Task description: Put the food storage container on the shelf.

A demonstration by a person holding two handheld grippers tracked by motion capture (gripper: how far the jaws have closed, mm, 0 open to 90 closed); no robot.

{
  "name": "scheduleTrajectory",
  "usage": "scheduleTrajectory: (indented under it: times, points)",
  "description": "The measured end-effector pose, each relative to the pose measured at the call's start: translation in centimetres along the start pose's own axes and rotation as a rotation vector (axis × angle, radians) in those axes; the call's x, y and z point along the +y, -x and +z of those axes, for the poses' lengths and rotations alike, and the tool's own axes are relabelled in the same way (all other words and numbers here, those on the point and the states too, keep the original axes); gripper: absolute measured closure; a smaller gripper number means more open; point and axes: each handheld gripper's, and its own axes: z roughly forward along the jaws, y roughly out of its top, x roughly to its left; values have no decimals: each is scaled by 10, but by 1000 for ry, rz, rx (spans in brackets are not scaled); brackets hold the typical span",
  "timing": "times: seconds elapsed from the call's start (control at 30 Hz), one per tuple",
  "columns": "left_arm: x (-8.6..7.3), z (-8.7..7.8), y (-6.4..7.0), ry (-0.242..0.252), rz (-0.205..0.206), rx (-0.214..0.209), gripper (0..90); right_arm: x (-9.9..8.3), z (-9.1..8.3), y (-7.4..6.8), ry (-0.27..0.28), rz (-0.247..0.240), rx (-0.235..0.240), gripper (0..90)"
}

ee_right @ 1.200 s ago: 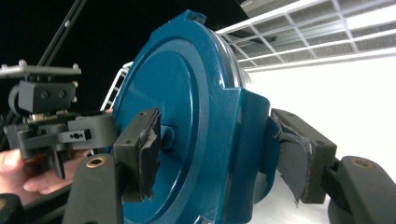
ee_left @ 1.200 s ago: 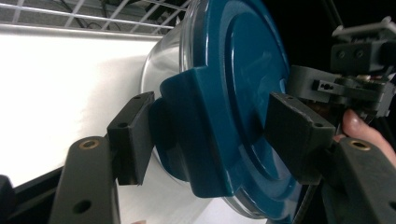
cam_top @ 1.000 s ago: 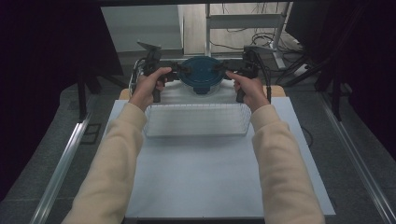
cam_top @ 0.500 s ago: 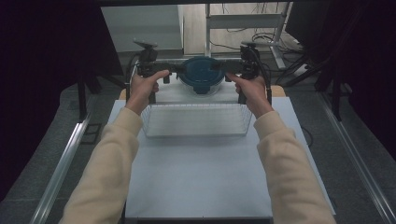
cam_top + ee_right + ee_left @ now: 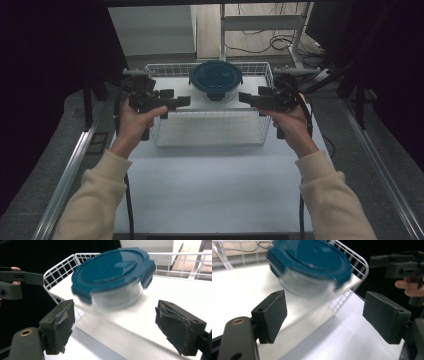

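A round clear container with a dark blue clip lid (image 5: 216,80) sits at the far side of a white wire basket (image 5: 210,142) on the white table. My left gripper (image 5: 180,100) hovers over the basket's left side, its jaws wide apart and empty. My right gripper (image 5: 246,99) mirrors it over the right side, also open and empty. Both point inward at the container without touching it. In the left gripper view the container (image 5: 309,262) lies beyond the open gripper (image 5: 327,312). In the right gripper view the container (image 5: 112,272) lies past the open gripper (image 5: 117,322).
The white table top (image 5: 215,190) stretches from the basket toward the person. Metal rails (image 5: 65,175) run along both sides. A shelf frame and cables (image 5: 260,35) stand behind the table, with dark curtains left and right.
Both grippers have drawn back from the container's sides and a little toward the person. The container stays in the basket.
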Motion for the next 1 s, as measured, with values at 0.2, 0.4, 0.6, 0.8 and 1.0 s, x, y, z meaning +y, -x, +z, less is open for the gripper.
scheduleTrajectory:
  times: [0.2,0.4,0.6,0.8,1.0]
  points:
    - [-62,-21,25,-18,63,-38,173,-42,-34,-17,-4,-92,-22,167]
    - [-121,-28,34,-40,75,-5,168,-87,-49,-33,-34,-110,15,187]
    - [-163,-25,32,-73,45,24,170,-133,-56,-35,-37,-99,34,204]
    - [-189,-20,20,-90,-7,51,182,-177,-56,-27,-60,-116,4,242]
    - [-195,-17,18,-92,-2,81,192,-187,-55,-21,-88,-120,2,245]
